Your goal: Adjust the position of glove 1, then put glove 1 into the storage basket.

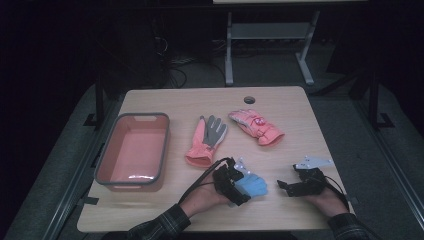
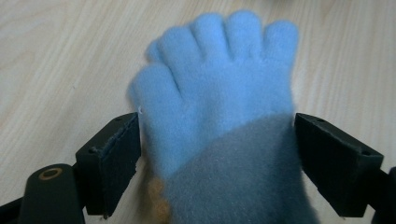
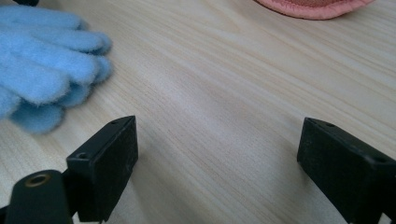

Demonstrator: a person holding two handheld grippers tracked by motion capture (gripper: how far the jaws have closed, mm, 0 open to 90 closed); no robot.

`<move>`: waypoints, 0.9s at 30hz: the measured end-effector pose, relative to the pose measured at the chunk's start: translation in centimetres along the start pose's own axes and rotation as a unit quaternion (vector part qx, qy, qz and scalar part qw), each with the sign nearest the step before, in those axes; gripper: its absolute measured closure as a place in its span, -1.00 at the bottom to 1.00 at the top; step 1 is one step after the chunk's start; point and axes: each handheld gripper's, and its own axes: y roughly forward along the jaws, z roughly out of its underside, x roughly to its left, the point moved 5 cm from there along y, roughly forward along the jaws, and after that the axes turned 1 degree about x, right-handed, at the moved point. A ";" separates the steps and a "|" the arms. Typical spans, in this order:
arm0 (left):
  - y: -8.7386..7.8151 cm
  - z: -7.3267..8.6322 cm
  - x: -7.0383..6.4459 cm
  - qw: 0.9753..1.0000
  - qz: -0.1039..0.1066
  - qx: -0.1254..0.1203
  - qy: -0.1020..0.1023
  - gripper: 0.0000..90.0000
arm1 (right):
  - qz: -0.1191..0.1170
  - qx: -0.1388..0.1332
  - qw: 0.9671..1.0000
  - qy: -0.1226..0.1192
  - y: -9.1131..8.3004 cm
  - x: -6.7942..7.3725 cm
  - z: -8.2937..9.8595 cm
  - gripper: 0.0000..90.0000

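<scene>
A fluffy light-blue glove (image 1: 254, 185) lies on the wooden table (image 1: 165, 205) near its front edge. My left gripper (image 1: 239, 189) stands open around it. In the left gripper view the glove (image 2: 219, 84) fills the gap between the two jaws of that gripper (image 2: 217, 140), fingers pointing away, with the jaws spread at its sides. My right gripper (image 1: 286, 187) rests to the right, open, with bare wood between the jaws (image 3: 217, 149). The blue glove's fingers (image 3: 46, 60) show at the left of the right gripper view.
A pink glove with a grey palm (image 1: 206, 141) lies mid-table. A second pink glove (image 1: 256, 126) lies behind to the right, its cuff (image 3: 313, 7) at the top of the right gripper view. An orange bin with a grey rim (image 1: 142, 116) sits at the left.
</scene>
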 end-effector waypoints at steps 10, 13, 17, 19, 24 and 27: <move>0.3 0.3 -0.2 1.000 -0.020 0.012 0.020 -0.59 | 0.000 0.000 1.000 0.000 0.0 0.0 0.0 -0.74; 0.2 0.3 -0.2 0.999 -0.025 0.013 0.025 -0.52 | 0.000 0.000 1.000 0.000 0.0 0.0 0.0 -0.74; 0.2 0.4 -0.3 0.999 -0.037 0.014 0.031 -0.45 | 0.000 0.000 1.000 0.000 0.0 0.0 0.0 -0.74; 0.1 0.4 -0.2 0.999 -0.039 0.013 0.028 -0.37 | 0.000 0.000 1.000 0.000 0.0 0.0 0.0 -0.74; -0.1 0.4 0.0 0.999 -0.042 0.010 0.027 -0.12 | 0.000 0.000 1.000 0.000 0.0 0.0 0.0 -0.74; -0.3 0.5 0.3 0.999 -0.042 0.005 0.024 0.05 | 0.000 0.000 1.000 0.000 0.0 0.0 0.0 -0.74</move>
